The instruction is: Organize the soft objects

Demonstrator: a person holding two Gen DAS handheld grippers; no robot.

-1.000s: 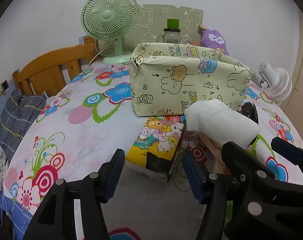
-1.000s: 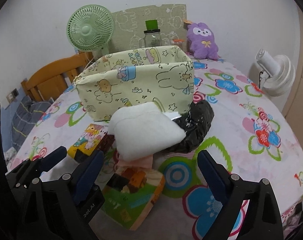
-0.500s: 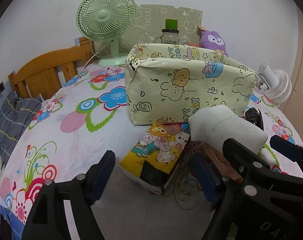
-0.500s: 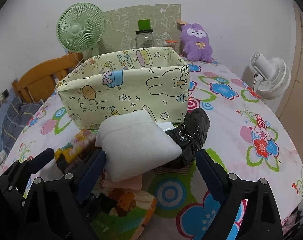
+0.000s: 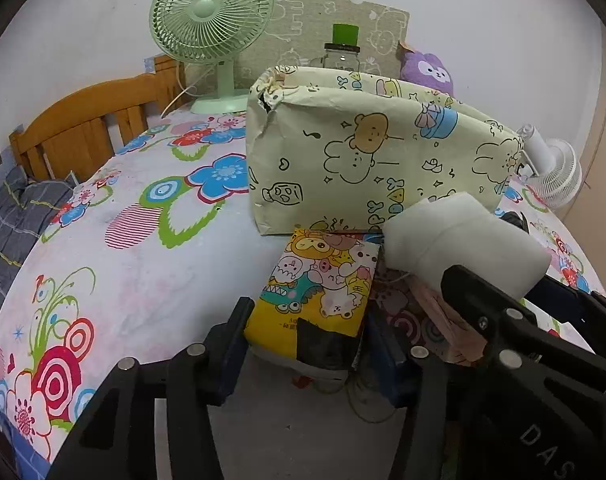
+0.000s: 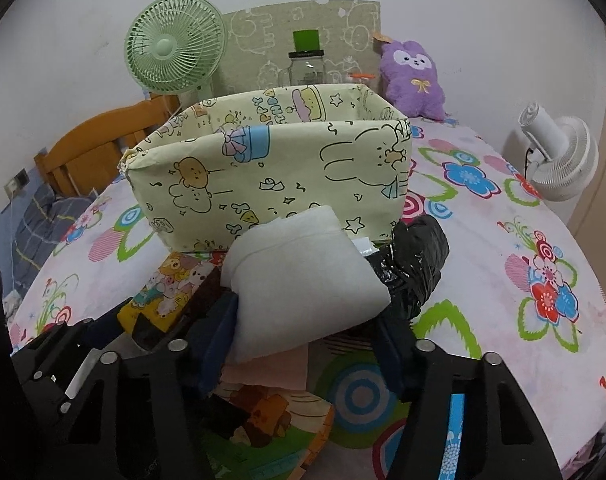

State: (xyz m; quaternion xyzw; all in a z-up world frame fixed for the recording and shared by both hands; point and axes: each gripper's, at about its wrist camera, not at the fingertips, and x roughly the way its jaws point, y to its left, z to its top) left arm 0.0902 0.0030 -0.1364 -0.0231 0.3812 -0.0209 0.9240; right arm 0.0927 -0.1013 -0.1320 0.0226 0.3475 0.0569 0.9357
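Observation:
A yellow cartoon-print soft pack point(image 5: 323, 284) lies on the table before the pale yellow cartoon box point(image 5: 367, 160). My left gripper point(image 5: 307, 348) is open, its jaws standing either side of the pack's near end. A white folded pad point(image 6: 303, 280) rests on a pink and orange pack point(image 6: 271, 408), with a black wrapped bundle point(image 6: 415, 264) behind it. My right gripper point(image 6: 307, 344) is open, its jaws flanking the white pad's near end. The pad point(image 5: 459, 244) and the right gripper also show in the left wrist view.
The box point(image 6: 271, 168) stands open-topped mid-table on the flowered cloth point(image 5: 143, 248). Behind it are a green fan point(image 5: 211, 20), a glass jar point(image 6: 307, 68) and a purple plush point(image 6: 415, 80). A white fan point(image 6: 559, 160) sits at the right edge. A wooden headboard point(image 5: 87, 128) is left.
Both grippers have moved forward. The left jaws now straddle the yellow pack and the right jaws now flank the white pad; both have narrowed somewhat.

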